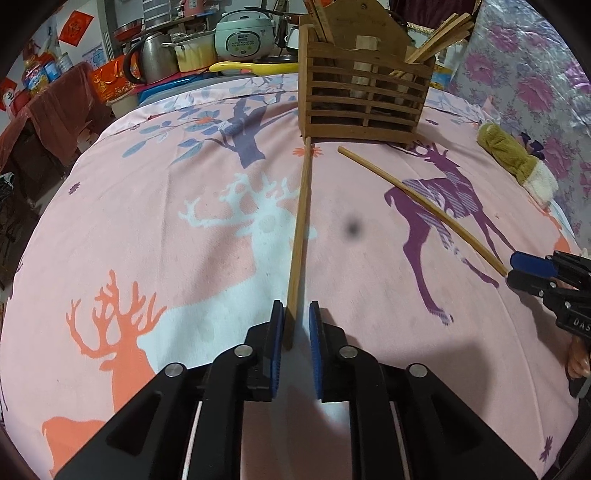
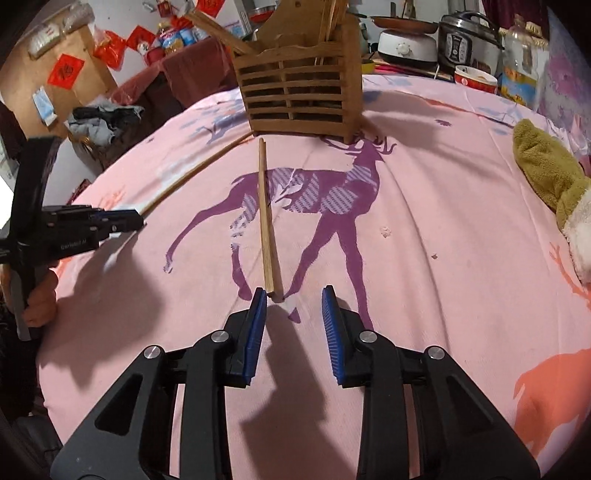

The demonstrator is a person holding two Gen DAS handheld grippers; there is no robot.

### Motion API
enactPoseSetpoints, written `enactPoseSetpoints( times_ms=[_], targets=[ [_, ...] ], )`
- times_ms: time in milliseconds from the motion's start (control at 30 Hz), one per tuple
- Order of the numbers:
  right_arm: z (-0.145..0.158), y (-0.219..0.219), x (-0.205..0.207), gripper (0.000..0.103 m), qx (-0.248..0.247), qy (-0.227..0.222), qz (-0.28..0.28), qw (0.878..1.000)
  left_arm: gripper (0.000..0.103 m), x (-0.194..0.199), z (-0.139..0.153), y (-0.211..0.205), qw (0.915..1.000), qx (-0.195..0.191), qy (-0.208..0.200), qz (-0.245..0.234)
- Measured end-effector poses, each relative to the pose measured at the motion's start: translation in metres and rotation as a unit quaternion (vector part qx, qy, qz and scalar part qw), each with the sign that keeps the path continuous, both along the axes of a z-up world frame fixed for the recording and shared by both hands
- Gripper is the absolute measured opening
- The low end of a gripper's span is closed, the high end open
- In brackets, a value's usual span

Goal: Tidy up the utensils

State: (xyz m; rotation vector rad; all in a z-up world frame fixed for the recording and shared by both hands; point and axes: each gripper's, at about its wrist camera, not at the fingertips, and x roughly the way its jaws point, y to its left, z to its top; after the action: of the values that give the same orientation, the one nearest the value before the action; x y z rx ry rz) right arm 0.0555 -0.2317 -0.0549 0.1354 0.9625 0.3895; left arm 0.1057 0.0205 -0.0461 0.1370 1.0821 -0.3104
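Two wooden chopsticks lie on the pink deer-print cloth in front of a slatted wooden utensil holder (image 1: 364, 99), also in the right wrist view (image 2: 299, 99), which holds several chopsticks. My left gripper (image 1: 296, 312) is open around the near end of one chopstick (image 1: 300, 229); the stick touches the left pad, with a gap at the right pad. My right gripper (image 2: 294, 297) is open at the near end of the other chopstick (image 2: 266, 218), which touches the left pad. Each gripper shows in the other view: the right one (image 1: 524, 267) and the left one (image 2: 125, 221).
A green plush toy (image 1: 517, 162) lies at the right edge of the cloth, also in the right wrist view (image 2: 550, 173). Rice cookers (image 1: 243, 35), a kettle (image 1: 155, 59) and bottles stand behind the holder. A bowl (image 2: 474, 79) stands at the back right.
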Motion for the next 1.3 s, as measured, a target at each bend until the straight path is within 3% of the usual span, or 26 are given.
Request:
enactPoseSetpoints(
  times_ms=[300,400,467,533,633,1067,1300],
  targets=[
    [0.002,0.011,-0.001,0.032,-0.012,-0.009,0.020,1.000,0.028,-0.005,0.000,-0.005,0.9999,0.003,-0.003,-0.015],
    [-0.001,0.012,0.002,0.023,-0.016,0.002,0.019,1.000,0.030,-0.004,-0.001,-0.008,0.9998,0.008,-0.007,-0.018],
    [-0.002,0.009,0.003,0.011,-0.014,0.005,0.013,1.000,0.030,-0.004,-0.001,-0.008,0.9998,0.008,-0.006,-0.018],
    [-0.002,0.007,0.003,0.004,-0.010,0.007,0.007,1.000,0.022,-0.004,-0.001,-0.009,0.9997,0.011,-0.009,-0.019],
    [-0.002,0.009,0.002,0.004,-0.018,0.005,0.009,1.000,0.007,-0.006,0.000,-0.012,0.9995,0.010,-0.010,-0.029],
    [-0.001,0.013,0.001,0.002,-0.032,-0.003,0.013,0.999,0.007,-0.011,-0.002,-0.017,0.9985,0.034,-0.025,-0.035],
    [0.027,0.011,-0.013,0.000,-0.046,-0.080,-0.005,0.996,0.006,-0.021,0.019,-0.014,0.9971,0.020,-0.065,-0.036]
  ],
)
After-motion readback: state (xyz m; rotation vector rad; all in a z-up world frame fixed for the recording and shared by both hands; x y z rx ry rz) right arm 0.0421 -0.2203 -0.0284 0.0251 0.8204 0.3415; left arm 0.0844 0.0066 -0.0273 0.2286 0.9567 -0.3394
